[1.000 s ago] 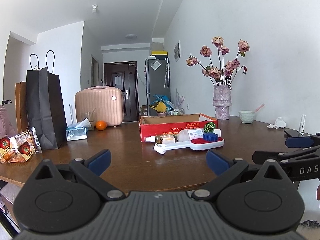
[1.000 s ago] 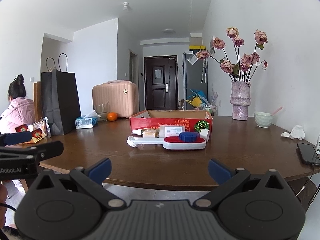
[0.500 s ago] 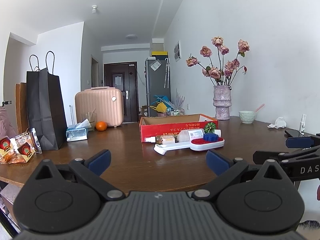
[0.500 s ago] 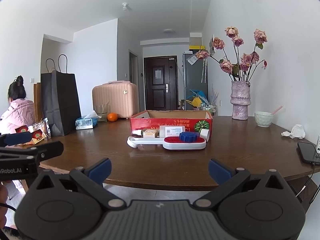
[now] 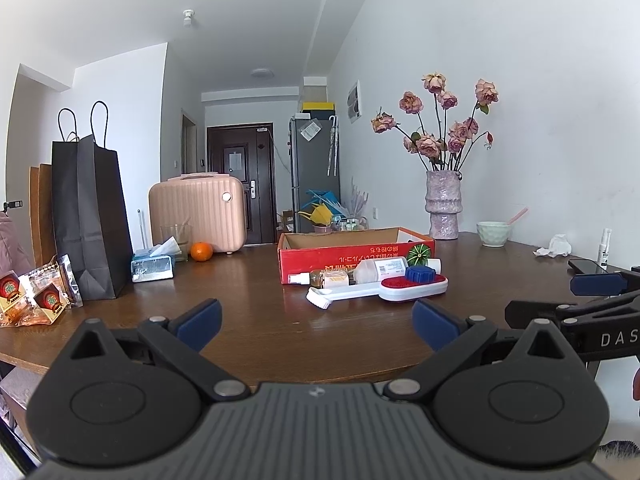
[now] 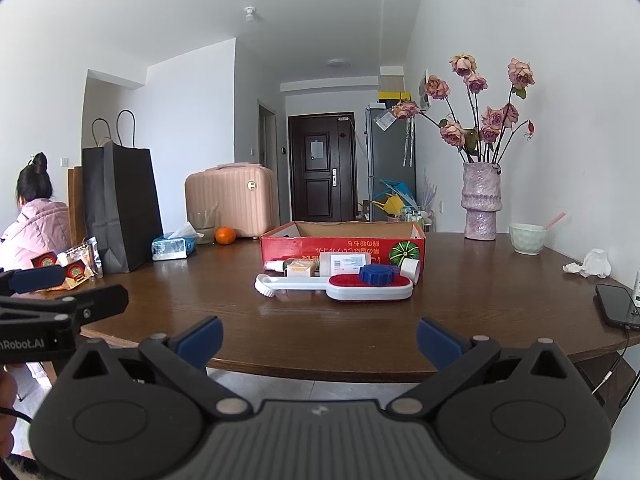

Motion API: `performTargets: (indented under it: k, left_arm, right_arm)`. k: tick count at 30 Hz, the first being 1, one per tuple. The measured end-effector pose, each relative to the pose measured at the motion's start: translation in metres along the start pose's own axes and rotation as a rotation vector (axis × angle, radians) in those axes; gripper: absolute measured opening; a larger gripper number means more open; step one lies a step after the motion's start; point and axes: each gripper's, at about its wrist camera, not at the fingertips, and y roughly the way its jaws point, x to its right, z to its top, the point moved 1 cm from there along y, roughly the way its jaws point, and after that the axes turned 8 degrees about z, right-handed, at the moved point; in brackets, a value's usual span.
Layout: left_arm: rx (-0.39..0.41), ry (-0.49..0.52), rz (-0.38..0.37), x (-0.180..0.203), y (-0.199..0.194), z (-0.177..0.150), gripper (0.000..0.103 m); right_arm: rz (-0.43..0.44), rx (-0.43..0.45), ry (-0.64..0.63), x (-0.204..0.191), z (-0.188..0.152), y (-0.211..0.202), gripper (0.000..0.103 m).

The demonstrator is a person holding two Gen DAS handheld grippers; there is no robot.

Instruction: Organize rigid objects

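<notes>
A red cardboard box [image 5: 356,250] [image 6: 342,242] stands open-topped mid-table. Against its front lie a small spray bottle [image 5: 306,278] [image 6: 276,266], a white labelled bottle [image 5: 382,269] [image 6: 346,264], a white long-handled brush [image 5: 340,295] [image 6: 286,283] and a white brush with a red pad and a blue knob [image 5: 416,283] [image 6: 370,288]. My left gripper [image 5: 316,322] is open at the table's near edge, well short of them. My right gripper [image 6: 318,338] is open too, just off the near edge. Each gripper shows at the side of the other's view.
On the brown table [image 6: 360,332]: a black paper bag [image 5: 90,216], snack packets [image 5: 36,296], a tissue pack [image 5: 154,266], an orange [image 5: 201,251], a pink case [image 5: 198,212], a vase of roses [image 5: 443,208], a bowl [image 5: 493,233], a phone [image 6: 618,306]. A person in pink [image 6: 34,220] sits at far left.
</notes>
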Motion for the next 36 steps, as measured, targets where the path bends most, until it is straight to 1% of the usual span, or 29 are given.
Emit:
performTargets:
  k: [2, 4, 6, 9, 11, 13, 15, 17, 20, 21, 22, 23, 25, 28, 30, 32, 33, 36]
  left_arm:
    - [0.010, 0.002, 0.007, 0.001, 0.001, 0.001, 0.103]
    - [0.039, 0.016, 0.018, 0.002, 0.008, 0.004, 0.103]
    - [0.059, 0.032, 0.036, 0.004, 0.021, 0.008, 0.103]
    - [0.053, 0.042, 0.053, 0.005, 0.050, 0.011, 0.103]
    - [0.011, 0.024, 0.055, 0.006, 0.072, 0.011, 0.103]
    - [-0.031, 0.002, 0.038, 0.006, 0.094, 0.011, 0.103]
    - [-0.057, 0.003, 0.043, 0.009, 0.114, 0.008, 0.103]
    - [-0.067, 0.029, 0.046, 0.014, 0.133, 0.007, 0.103]
    - [-0.071, 0.039, -0.005, 0.019, 0.158, 0.007, 0.103]
    - [-0.080, 0.031, -0.015, 0.020, 0.167, 0.007, 0.103]
    - [-0.090, 0.025, -0.024, 0.021, 0.175, 0.007, 0.103]
    - [-0.112, 0.032, -0.034, 0.023, 0.184, 0.007, 0.103]
    - [-0.161, 0.038, -0.054, 0.023, 0.204, 0.008, 0.103]
    - [-0.218, -0.024, -0.085, 0.018, 0.234, 0.010, 0.103]
    - [-0.248, -0.030, -0.086, 0.017, 0.252, 0.010, 0.103]
    - [-0.249, -0.003, -0.077, 0.017, 0.265, 0.010, 0.103]
    - [-0.249, 0.032, -0.071, 0.020, 0.271, 0.009, 0.103]
    - [-0.261, 0.184, -0.066, 0.031, 0.287, 0.004, 0.103]
  right_arm:
    - [0.003, 0.001, -0.003, 0.001, 0.000, 0.001, 0.103]
    - [-0.012, 0.015, -0.008, 0.003, 0.001, 0.003, 0.103]
    - [-0.027, 0.029, -0.023, 0.007, 0.002, 0.011, 0.103]
    - [-0.063, 0.028, -0.009, 0.021, 0.003, 0.031, 0.103]
    - [-0.069, 0.012, 0.028, 0.033, 0.004, 0.047, 0.103]
    - [-0.037, -0.018, 0.084, 0.047, 0.005, 0.062, 0.103]
    - [-0.019, -0.039, 0.126, 0.058, 0.008, 0.076, 0.103]
    - [-0.046, -0.054, 0.109, 0.066, 0.012, 0.091, 0.102]
    - [-0.108, -0.074, 0.085, 0.080, 0.018, 0.116, 0.102]
    - [-0.103, -0.084, 0.090, 0.086, 0.020, 0.125, 0.100]
    - [-0.085, -0.098, 0.103, 0.092, 0.022, 0.133, 0.097]
    - [-0.075, -0.114, 0.118, 0.097, 0.024, 0.142, 0.089]
    - [-0.050, -0.138, 0.141, 0.108, 0.028, 0.160, 0.089]
    - [-0.031, -0.148, 0.145, 0.117, 0.034, 0.182, 0.089]
    - [-0.024, -0.151, 0.132, 0.119, 0.037, 0.197, 0.089]
    - [-0.038, -0.165, 0.115, 0.119, 0.040, 0.211, 0.089]
    - [-0.041, -0.177, 0.108, 0.119, 0.042, 0.219, 0.089]
    - [-0.026, -0.189, 0.114, 0.124, 0.046, 0.239, 0.087]
